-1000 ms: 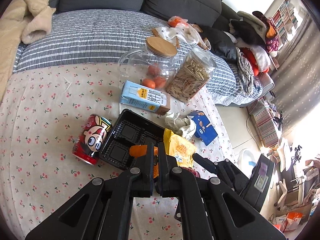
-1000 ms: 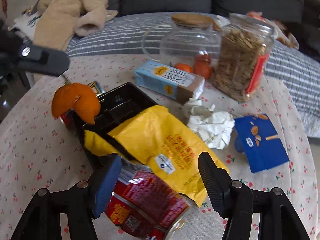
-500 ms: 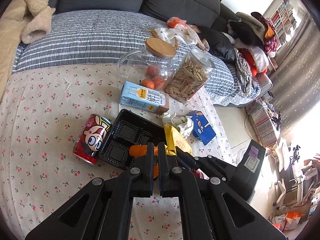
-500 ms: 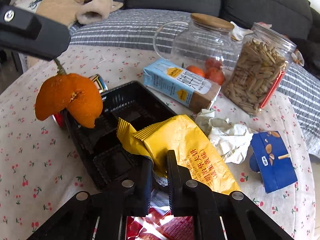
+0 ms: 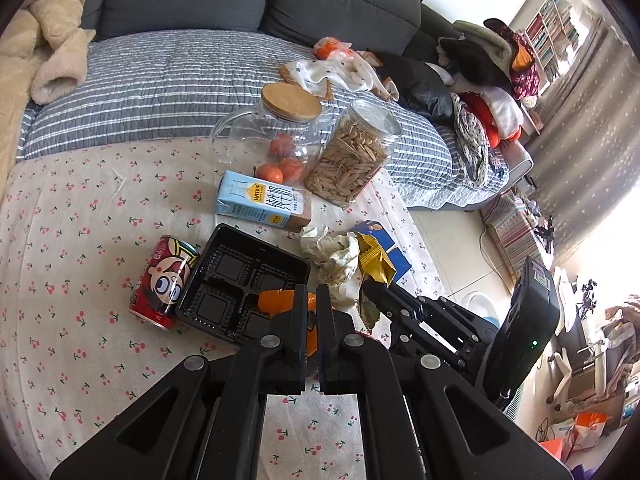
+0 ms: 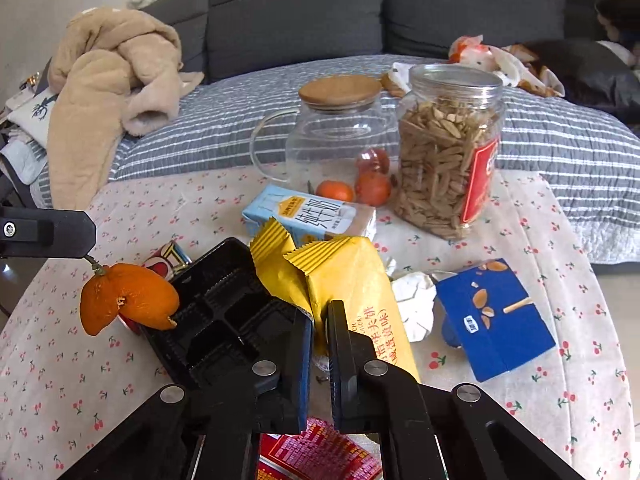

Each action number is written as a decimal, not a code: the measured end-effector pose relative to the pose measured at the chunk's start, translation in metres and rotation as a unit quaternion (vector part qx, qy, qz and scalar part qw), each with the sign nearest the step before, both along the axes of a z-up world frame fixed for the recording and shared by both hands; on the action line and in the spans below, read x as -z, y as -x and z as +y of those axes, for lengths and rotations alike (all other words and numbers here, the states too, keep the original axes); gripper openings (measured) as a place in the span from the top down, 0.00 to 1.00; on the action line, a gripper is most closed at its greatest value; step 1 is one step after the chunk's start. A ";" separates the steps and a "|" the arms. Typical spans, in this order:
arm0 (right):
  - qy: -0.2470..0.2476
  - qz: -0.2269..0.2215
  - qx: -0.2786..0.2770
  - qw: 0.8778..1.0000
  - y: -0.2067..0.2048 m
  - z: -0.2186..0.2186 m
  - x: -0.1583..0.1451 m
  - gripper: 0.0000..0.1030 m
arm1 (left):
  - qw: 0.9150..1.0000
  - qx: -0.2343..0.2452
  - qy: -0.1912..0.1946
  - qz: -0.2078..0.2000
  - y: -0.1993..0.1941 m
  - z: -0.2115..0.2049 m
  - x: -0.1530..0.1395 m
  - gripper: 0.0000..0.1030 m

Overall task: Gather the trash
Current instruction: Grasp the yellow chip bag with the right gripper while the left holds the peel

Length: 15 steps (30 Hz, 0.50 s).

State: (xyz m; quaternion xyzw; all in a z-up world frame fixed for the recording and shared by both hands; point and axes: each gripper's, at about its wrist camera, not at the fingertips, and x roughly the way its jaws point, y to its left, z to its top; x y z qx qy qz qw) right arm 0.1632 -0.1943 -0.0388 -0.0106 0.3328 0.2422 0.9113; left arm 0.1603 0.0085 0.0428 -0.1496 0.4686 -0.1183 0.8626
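Two tools pinch trash: left tool (image 5: 311,294) an orange peel (image 6: 127,303), right tool (image 6: 320,322) a yellow wrapper (image 6: 352,280), above an empty black compartment tray (image 6: 224,300).

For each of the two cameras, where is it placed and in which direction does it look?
Left wrist: on the left gripper, above the table, looking toward the sofa; its own fingers clamp an orange peel, and the right gripper shows.
Right wrist: on the right gripper, lower, facing the sofa; its fingers pinch a yellow wrapper.
Shared: black tray, milk carton, seed jar.
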 end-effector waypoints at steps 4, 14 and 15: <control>-0.007 0.010 0.010 1.000 0.001 -0.010 -0.003 0.95 | 1.000 0.010 -0.001 -0.004 0.004 -0.015 -0.007 0.97; -0.028 0.013 0.044 0.999 0.015 -0.055 -0.019 0.95 | 0.999 0.046 -0.002 -0.013 0.009 -0.074 -0.016 0.97; -0.030 0.012 0.049 0.998 0.018 -0.063 -0.021 0.95 | 0.999 0.049 -0.002 -0.013 0.009 -0.081 -0.016 0.97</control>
